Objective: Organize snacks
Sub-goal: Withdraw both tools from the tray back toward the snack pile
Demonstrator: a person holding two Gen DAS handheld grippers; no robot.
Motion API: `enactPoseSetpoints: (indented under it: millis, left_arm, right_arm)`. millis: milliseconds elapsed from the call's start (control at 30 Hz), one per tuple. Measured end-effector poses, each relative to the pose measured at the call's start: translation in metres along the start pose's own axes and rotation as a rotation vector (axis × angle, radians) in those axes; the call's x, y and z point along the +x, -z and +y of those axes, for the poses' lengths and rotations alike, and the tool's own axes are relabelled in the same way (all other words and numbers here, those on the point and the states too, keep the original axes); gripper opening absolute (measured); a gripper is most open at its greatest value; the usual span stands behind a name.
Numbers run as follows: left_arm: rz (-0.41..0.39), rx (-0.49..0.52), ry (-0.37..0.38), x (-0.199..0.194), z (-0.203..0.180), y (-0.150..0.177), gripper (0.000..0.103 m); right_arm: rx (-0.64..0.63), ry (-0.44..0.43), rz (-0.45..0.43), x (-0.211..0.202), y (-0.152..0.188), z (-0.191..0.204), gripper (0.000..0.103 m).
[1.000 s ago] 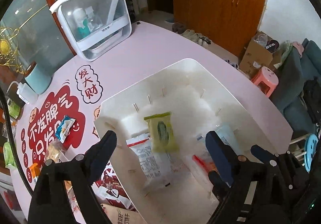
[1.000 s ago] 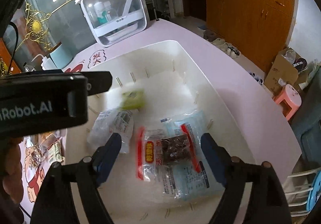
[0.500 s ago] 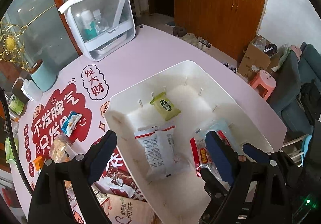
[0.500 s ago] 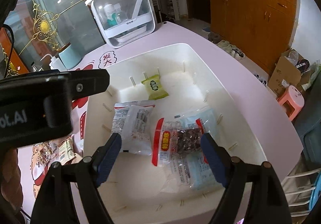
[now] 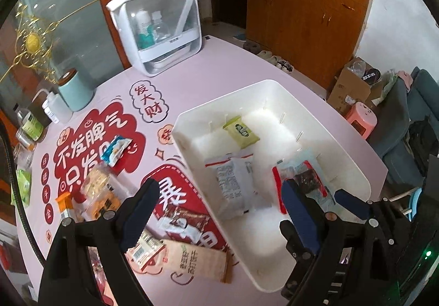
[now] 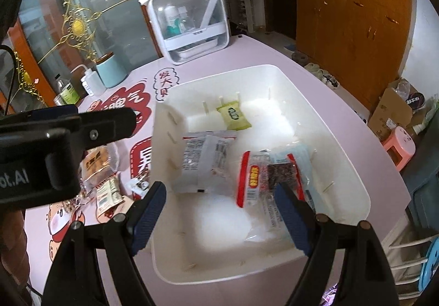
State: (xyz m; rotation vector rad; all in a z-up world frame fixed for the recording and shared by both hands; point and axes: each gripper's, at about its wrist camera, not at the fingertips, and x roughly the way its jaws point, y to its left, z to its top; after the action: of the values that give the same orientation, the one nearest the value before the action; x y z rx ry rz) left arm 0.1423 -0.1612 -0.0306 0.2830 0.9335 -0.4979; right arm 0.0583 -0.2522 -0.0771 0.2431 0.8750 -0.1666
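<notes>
Both my grippers, left gripper [image 5: 219,197] and right gripper [image 6: 219,205], gape empty above the white bin [image 6: 354,168]; next, fetch the blue snack packet [image 5: 115,151] off the table.

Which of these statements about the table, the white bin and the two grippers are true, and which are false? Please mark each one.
1. The green packet lies inside the white bin. True.
2. The left gripper holds a snack. False: its jaws are open with nothing between them.
3. Several snacks lie on the table outside the bin. True; the blue packet is one.
4. The bin is empty. False: it holds the green packet, a white packet and a red-edged packet on top of a pale blue one.
5. The right gripper is open. True.
</notes>
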Motion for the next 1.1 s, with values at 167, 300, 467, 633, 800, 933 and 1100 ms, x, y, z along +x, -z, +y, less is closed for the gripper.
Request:
enactPoseSetpoints:
  millis: [167,300,467,633,800,933,1100]
  left_arm:
    - [-0.002,-0.026,-0.009,-0.013,0.022,0.014,0.09]
    - [0.0,-0.051,-0.017,-0.022,0.04,0.025,0.09]
    - [-0.003,-0.072,-0.028,-0.035,0.061,0.036,0.09]
    - [-0.019,-0.1,-0.042,-0.05,0.088,0.043,0.09]
    - [-0.028,-0.13,-0.06,-0.063,0.116,0.052,0.09]
    - [-0.028,-0.153,-0.071,-0.069,0.138,0.06,0.09]
    - [-0.018,-0.18,-0.093,-0.075,0.166,0.075,0.09]
  right_arm:
    - [-0.022,-0.009,-0.009,-0.007,0.002,0.018,0.082]
    - [-0.041,-0.018,-0.013,-0.011,0.004,0.035,0.082]
    - [-0.07,-0.026,-0.038,-0.021,0.004,0.057,0.082]
    - [-0.099,-0.018,-0.061,-0.028,0.003,0.081,0.082]
    - [-0.125,-0.034,-0.071,-0.03,0.003,0.105,0.082]
    - [-0.137,-0.04,-0.069,-0.031,0.005,0.121,0.082]
    - [-0.156,-0.056,-0.049,-0.029,0.006,0.14,0.082]
